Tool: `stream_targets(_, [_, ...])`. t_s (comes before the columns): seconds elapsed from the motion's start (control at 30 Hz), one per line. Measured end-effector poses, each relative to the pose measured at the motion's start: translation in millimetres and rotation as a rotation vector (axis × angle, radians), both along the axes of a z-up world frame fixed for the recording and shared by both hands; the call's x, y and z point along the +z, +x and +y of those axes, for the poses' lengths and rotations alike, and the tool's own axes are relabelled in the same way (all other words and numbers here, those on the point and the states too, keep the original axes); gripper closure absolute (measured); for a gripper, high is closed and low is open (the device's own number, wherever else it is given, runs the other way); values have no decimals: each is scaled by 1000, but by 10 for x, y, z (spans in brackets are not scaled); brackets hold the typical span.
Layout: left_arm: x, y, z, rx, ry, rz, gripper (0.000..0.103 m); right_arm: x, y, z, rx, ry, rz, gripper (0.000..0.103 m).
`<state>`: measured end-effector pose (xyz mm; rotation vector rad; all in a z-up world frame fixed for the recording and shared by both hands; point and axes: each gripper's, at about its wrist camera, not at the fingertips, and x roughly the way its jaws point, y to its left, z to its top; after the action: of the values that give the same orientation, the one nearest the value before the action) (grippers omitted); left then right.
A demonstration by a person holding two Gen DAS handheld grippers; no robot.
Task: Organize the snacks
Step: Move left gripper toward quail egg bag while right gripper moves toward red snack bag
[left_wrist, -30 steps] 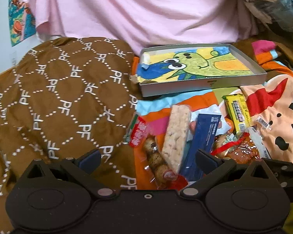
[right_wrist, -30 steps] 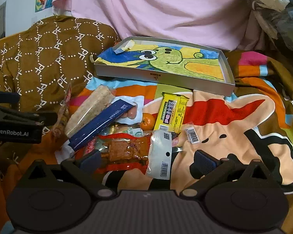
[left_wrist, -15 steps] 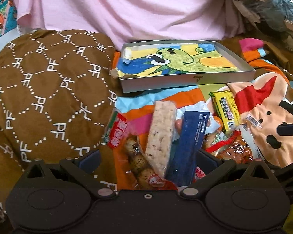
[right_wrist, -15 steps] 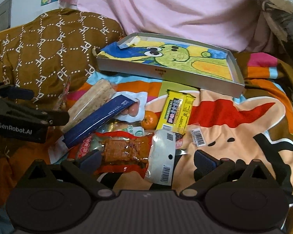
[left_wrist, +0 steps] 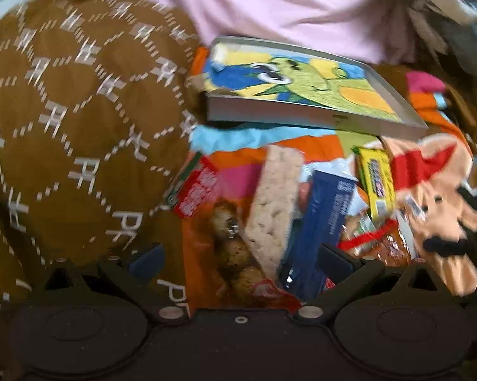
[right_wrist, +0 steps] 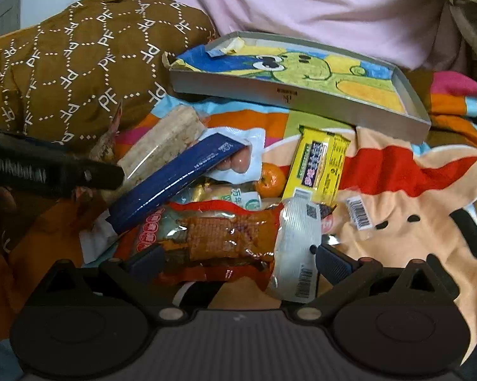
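Left tool: my fingers stand apart, nothing clamped; between them lie the near ends of three snacks. This view is blurred.
Between the left fingers: a clear pack of brown lumpy pieces, a pale rice bar lying over it, and a dark blue packet just beside the bar on the right.
Right tool: my fingers stand apart, nothing clamped; a clear pack holding an orange-brown block lies between them.
White wrapper end: it carries a barcode and rests against my right finger.
Left tool seen from the right view: its dark finger lies at the left edge, near the lower end of the rice bar and the blue packet.
Further snacks: a yellow packet beyond the orange-brown block, with a small orange fruit just beside it on the left.
Blanket: striped and printed with a cartoon figure; all the snacks lie heaped on it.
Box lid: shallow and grey, with a green cartoon drawing inside; it sits beyond the snack heap, apart from it.
Brown quilt: patterned with white letters, to the left of the snacks.
Pink cloth: behind the box lid.
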<state>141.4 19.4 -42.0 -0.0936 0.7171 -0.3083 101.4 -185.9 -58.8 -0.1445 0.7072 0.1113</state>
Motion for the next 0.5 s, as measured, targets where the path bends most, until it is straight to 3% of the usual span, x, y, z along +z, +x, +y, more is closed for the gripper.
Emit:
stream_targets(0.27, [-132, 251, 219, 35, -171, 135, 11, -64, 159, -22, -12, 65, 41, 0])
stream_targets(0.5, [-216, 302, 206, -6, -222, 193, 39, -80, 210, 19, -1, 79, 43, 0])
